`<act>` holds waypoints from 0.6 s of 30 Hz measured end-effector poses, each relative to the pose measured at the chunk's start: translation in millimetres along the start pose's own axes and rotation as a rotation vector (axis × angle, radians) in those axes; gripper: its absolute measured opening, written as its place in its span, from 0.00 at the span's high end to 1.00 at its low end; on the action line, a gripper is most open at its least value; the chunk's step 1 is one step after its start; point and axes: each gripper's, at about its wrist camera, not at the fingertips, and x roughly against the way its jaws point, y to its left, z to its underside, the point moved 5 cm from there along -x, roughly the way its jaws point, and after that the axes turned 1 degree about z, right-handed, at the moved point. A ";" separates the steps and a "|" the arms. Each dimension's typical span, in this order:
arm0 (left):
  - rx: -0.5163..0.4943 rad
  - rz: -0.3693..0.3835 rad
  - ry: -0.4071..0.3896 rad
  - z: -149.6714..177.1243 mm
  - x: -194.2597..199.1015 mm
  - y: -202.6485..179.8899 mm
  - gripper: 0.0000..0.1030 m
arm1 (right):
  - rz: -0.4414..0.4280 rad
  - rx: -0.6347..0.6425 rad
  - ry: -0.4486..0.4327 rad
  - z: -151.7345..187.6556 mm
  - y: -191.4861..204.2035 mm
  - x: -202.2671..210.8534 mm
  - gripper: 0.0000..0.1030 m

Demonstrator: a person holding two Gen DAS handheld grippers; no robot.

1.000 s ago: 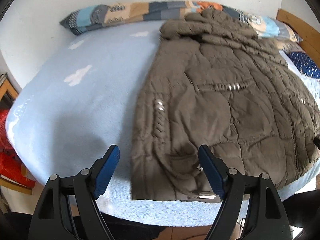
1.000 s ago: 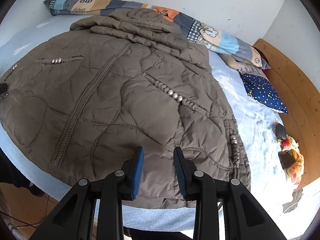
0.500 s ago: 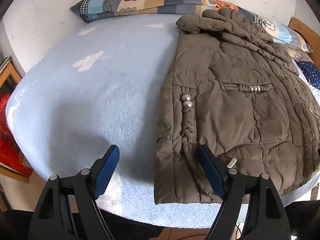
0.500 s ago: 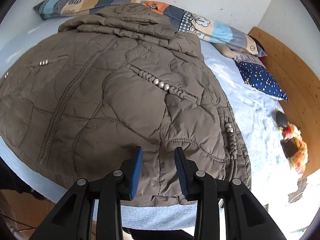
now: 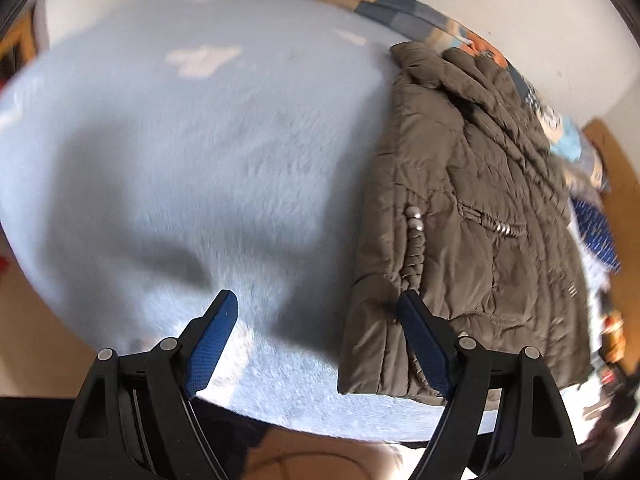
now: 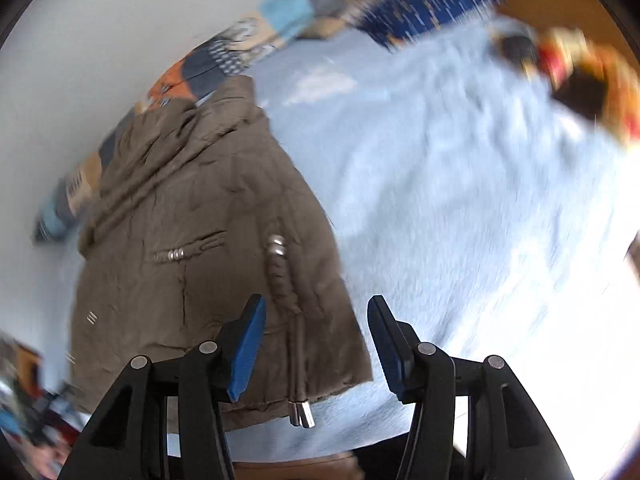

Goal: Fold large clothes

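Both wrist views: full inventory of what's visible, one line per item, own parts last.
jacket: one, brown quilted, lying flat on the bed, hem at the near edge, hood toward the wall.
drawcord ends: a pair, metal, hanging past the jacket hem.
blanket: one, light blue with white patches, covering the bed.
patchwork pillow: one, blue, orange, grey and tan, along the wall behind the jacket.
starry pillow: one, dark blue with white dots, far side of the bed.
red, yellow and black item: one, too blurred to identify, on the blanket.
wooden bed frame: tan, beside the pillows.
left tool: black with blue pads, open, empty, over the blanket beside the jacket edge.
right tool: black with blue pads, jaws opening, nothing gripped, over the jacket's hem corner.
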 end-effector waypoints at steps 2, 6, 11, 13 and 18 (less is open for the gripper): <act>0.044 0.036 0.027 1.0 -5.0 3.4 0.21 | -0.058 -0.068 0.034 5.2 -6.7 -8.9 0.45; 0.081 0.080 0.054 3.6 -13.1 3.1 0.21 | -0.123 -0.160 0.072 10.6 -12.2 -23.6 0.45; 0.072 0.156 0.071 4.7 -16.8 -5.0 0.39 | -0.182 -0.160 0.111 16.4 5.7 -39.5 0.66; 0.060 0.176 0.062 4.1 -13.3 -7.8 0.45 | -0.143 -0.098 0.094 14.4 14.2 -37.2 0.69; 0.051 0.167 0.058 4.3 -12.3 -6.2 0.37 | -0.124 -0.103 0.106 14.0 14.3 -42.2 0.64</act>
